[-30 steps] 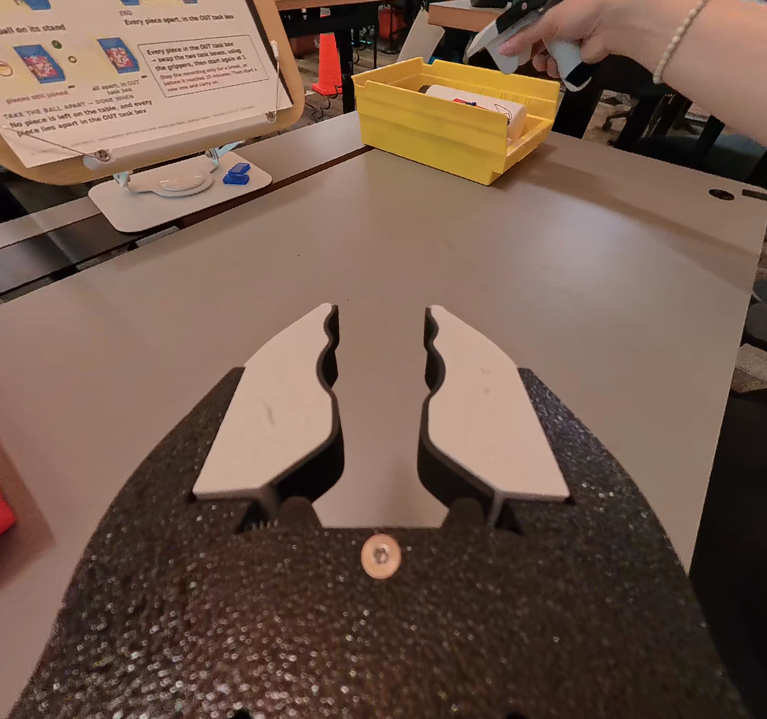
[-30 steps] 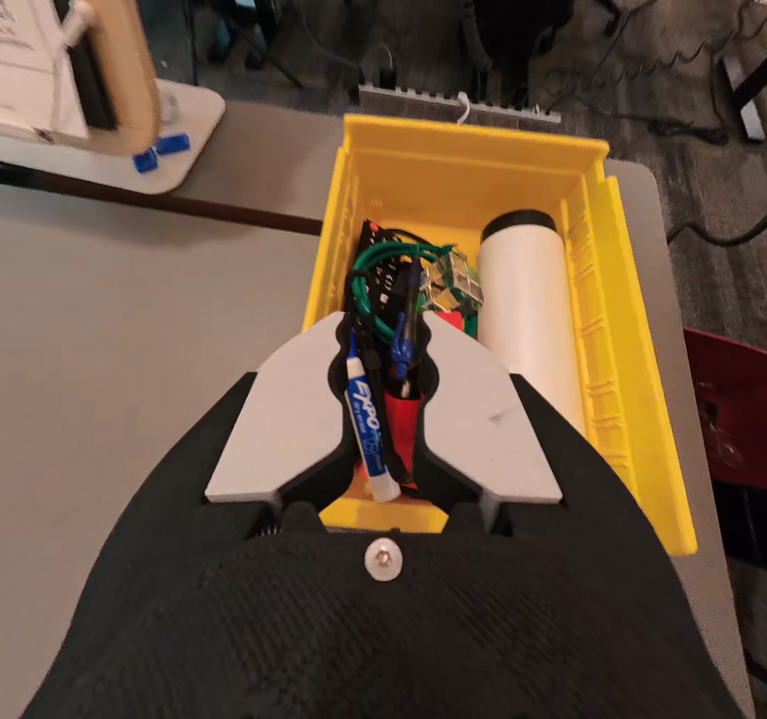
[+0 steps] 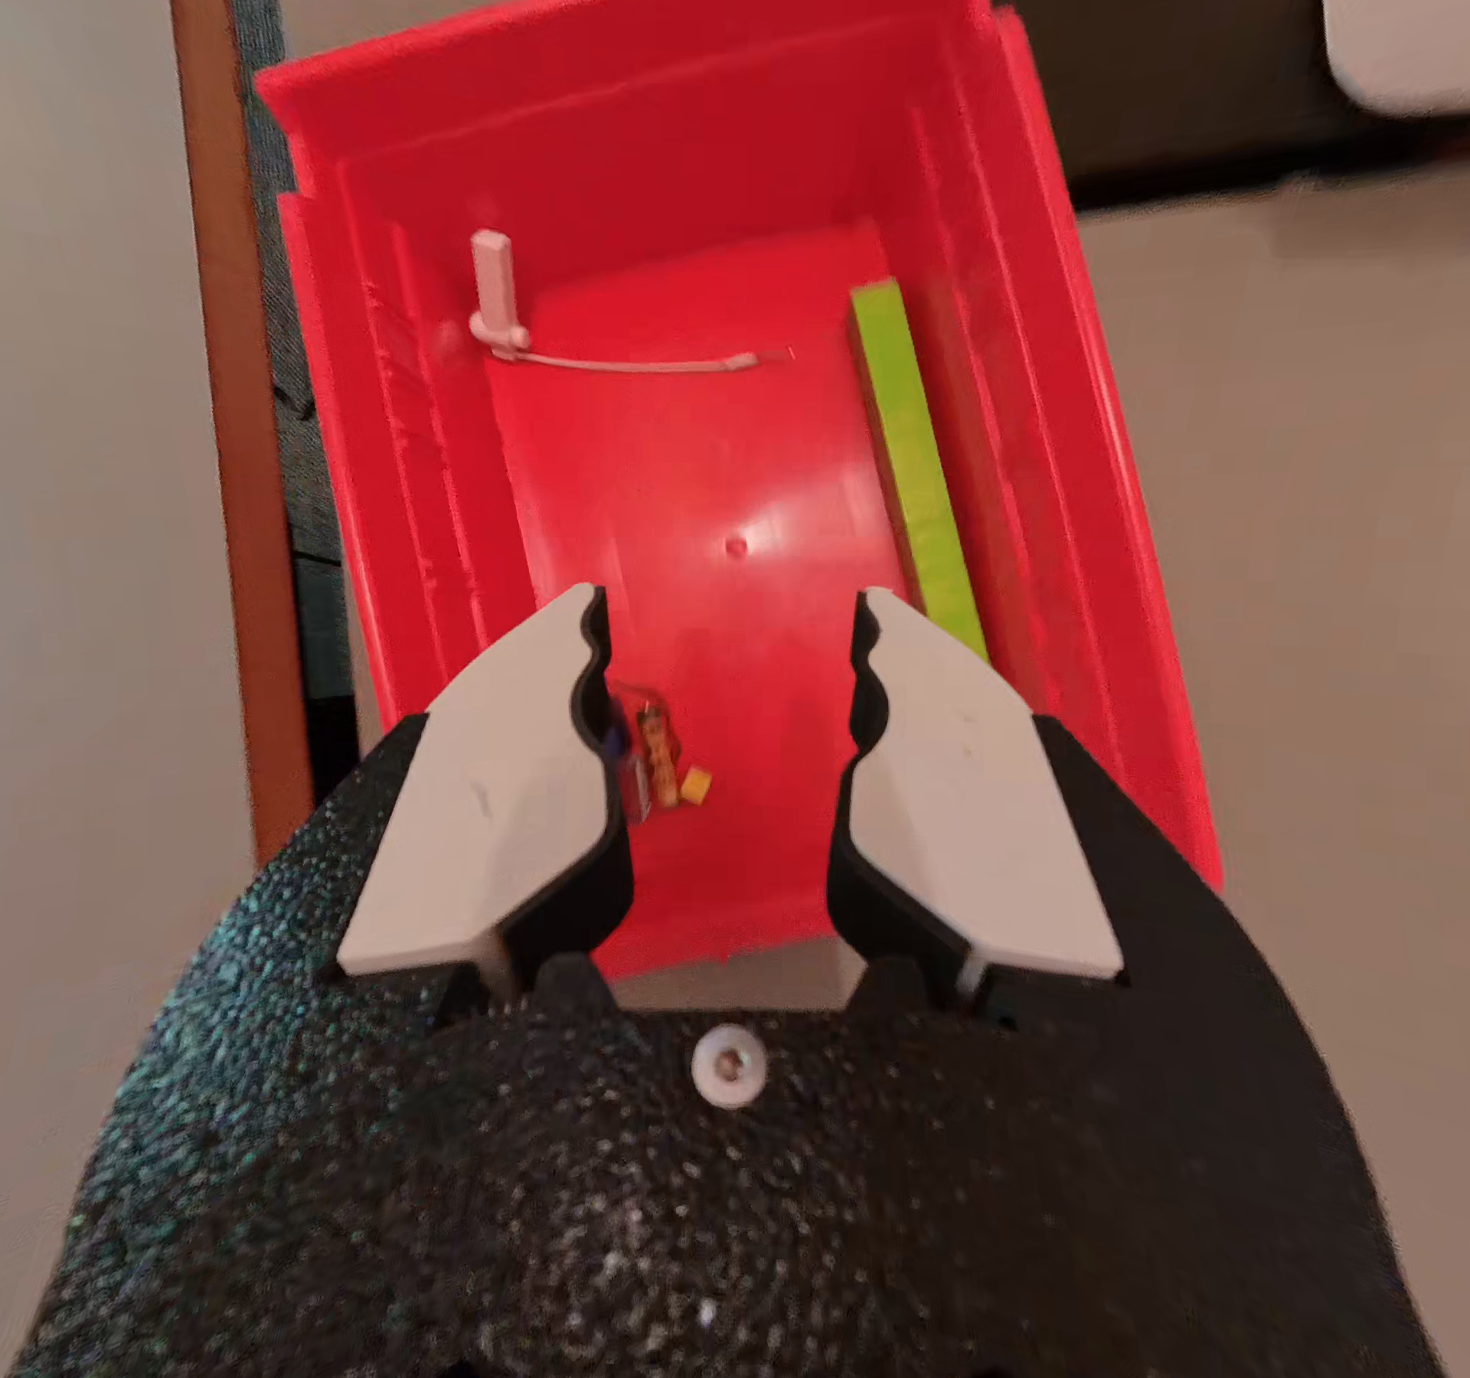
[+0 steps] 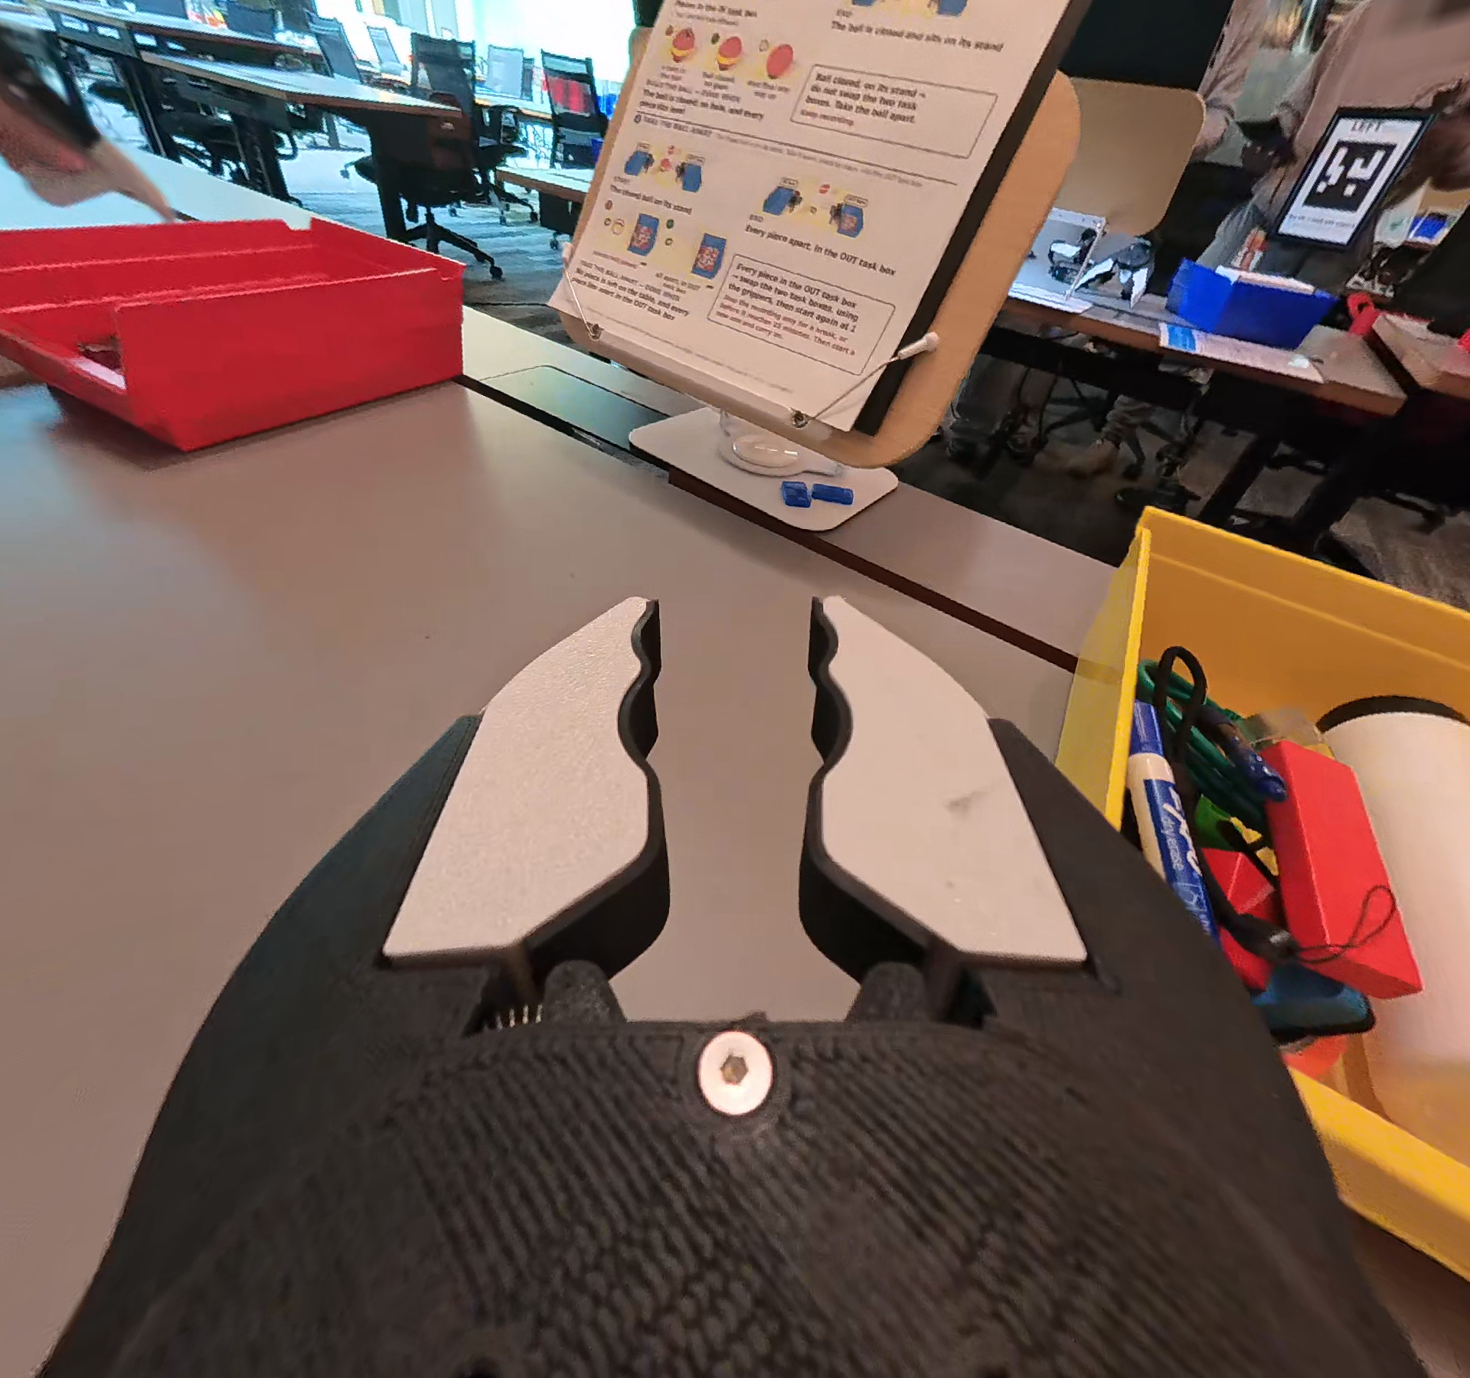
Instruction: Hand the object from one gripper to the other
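My left gripper (image 3: 728,608) is open and empty, held above a red bin (image 3: 1098,465). In the bin lie a lime-green bar (image 3: 915,457), a white piece with a thin cord (image 3: 497,290) and a small clear packet with a yellow bit (image 3: 664,755) between my fingers. My right gripper (image 4: 733,612) is open and empty, low over the grey table (image 4: 239,624). To its right a yellow bin (image 4: 1241,624) holds a blue-capped marker (image 4: 1165,807), a green cable (image 4: 1193,751), a red block (image 4: 1328,870) and a white cylinder (image 4: 1408,878). The red bin also shows at far left (image 4: 262,353).
An instruction sheet on a wooden stand (image 4: 811,171) rises at the table's back edge, with two small blue pieces (image 4: 815,494) on its white base. A hand (image 4: 71,147) shows above the red bin. A wooden strip (image 3: 231,385) runs along the red bin's left side. The tips of one gripper are about 60 cm away from the tips of the other.
My left gripper has swung from the bare table to over the red bin and opened wider. My right gripper has pulled back from above the yellow bin to low over the table.
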{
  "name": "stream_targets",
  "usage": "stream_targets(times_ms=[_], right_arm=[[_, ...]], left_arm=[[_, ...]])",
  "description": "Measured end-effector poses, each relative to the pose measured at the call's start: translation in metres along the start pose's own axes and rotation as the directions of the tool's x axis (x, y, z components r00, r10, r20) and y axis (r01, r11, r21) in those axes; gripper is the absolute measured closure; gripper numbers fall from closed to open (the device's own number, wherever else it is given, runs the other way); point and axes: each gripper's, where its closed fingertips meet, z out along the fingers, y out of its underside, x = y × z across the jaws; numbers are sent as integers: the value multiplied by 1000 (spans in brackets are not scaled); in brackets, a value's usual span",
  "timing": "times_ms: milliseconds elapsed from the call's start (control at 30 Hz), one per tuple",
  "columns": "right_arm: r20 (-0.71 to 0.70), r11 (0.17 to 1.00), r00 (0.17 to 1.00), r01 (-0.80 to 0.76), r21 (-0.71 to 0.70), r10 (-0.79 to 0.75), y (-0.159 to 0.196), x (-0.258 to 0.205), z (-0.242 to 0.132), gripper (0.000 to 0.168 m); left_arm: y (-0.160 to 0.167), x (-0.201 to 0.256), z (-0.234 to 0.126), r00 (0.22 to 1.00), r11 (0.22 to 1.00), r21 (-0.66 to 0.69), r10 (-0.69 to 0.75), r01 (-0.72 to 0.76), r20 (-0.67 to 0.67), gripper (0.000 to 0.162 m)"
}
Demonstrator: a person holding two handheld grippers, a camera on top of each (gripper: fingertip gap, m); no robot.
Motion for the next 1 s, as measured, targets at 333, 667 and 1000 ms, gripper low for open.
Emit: stream_targets(times_ms=[333,667,1000], right_arm=[[10,999,999,33,-15,-33,6,1,6,132],[38,998,998,48,-50,-46,26,4,23,131],[32,998,999,21,-67,-19,42,12,21,131]], left_arm=[[-59,-57,104,987,999,-42,-25,32,158,112],[-47,-99,164,867,970,-241,156,-42,474,120],[-46,-112,178,805,981,-169,172,-91,567,146]])
